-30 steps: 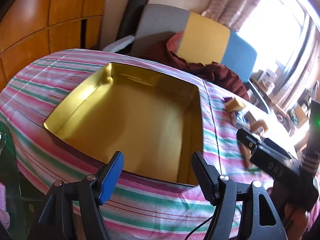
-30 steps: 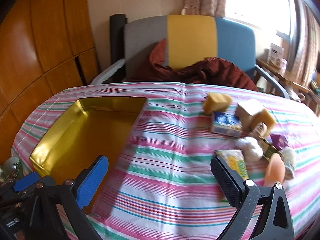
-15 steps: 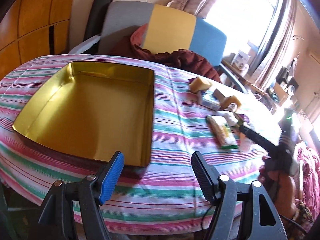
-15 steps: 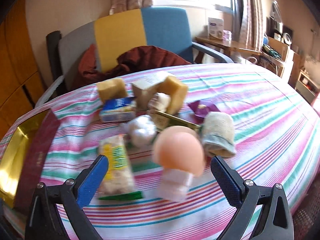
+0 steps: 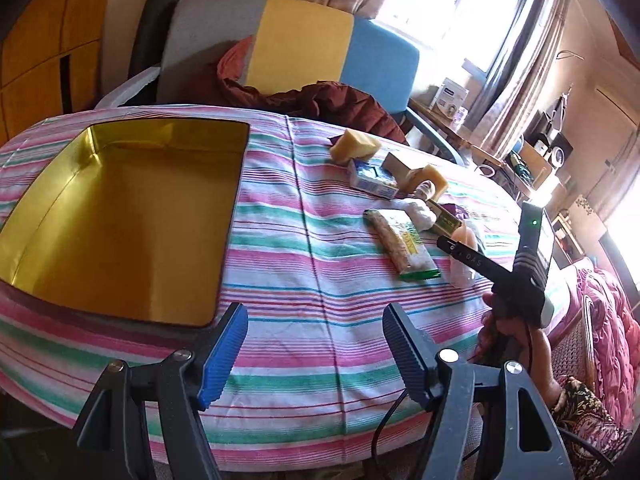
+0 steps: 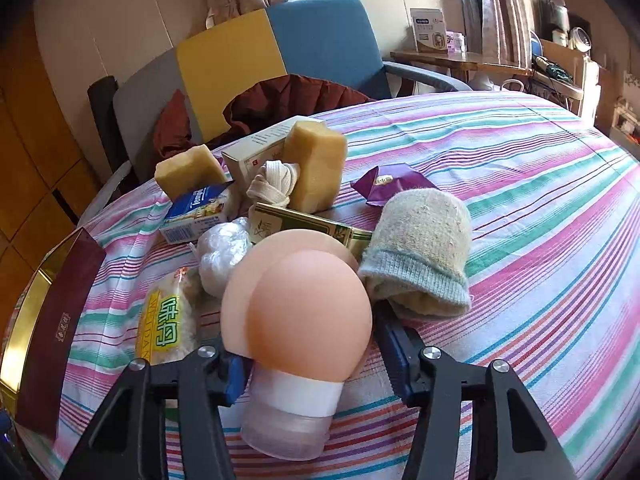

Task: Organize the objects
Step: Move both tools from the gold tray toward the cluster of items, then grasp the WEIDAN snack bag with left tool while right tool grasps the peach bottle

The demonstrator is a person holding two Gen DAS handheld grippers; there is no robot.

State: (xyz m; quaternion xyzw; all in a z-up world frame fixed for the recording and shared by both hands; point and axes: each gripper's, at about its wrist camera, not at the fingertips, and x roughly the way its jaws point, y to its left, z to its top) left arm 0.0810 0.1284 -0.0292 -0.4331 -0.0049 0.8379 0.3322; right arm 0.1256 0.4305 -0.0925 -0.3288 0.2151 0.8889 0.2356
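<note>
- as the right tongs (image 6: 308, 364) have just been closing around the peach-coloured squeeze bottle (image 6: 300, 300), the thing to get right is where the pads land: they sit low on its soft body, just above the white band and clear cap (image 6: 286, 432), and from where i stand i cannot quite tell whether both pads press it yet or only flank it.
- the bottle lies at the near edge of the pile on the striped counter (image 6: 520, 208), cap toward the tongs; i would judge a squashy body like that wants a gentle, centred squeeze, or it may pop out sideways.
- the left tongs (image 5: 316, 348) hang wide and empty over the near edge of the cloth, just beside the gold tray (image 5: 120, 216), which has nothing in it (the likely home for all this, i'd guess).
- close neighbours crowd the lift: a grey-green knitted sock (image 6: 420, 256) touches the bottle's right side, a crumpled white plastic ball (image 6: 220, 256) sits at its left, and a green-lettered snack packet (image 6: 168, 320) lies just beside the left pad.
- behind them a gold-green flat box (image 6: 312, 224), a blue-and-white carton (image 6: 196, 212), two yellow sponge blocks (image 6: 316, 168), a knotted white cord (image 6: 276, 184) and a purple wrapper (image 6: 388, 184) are heaped together.
- lifting straight up and back before swinging toward the tray should keep the sock from dragging along.
</note>
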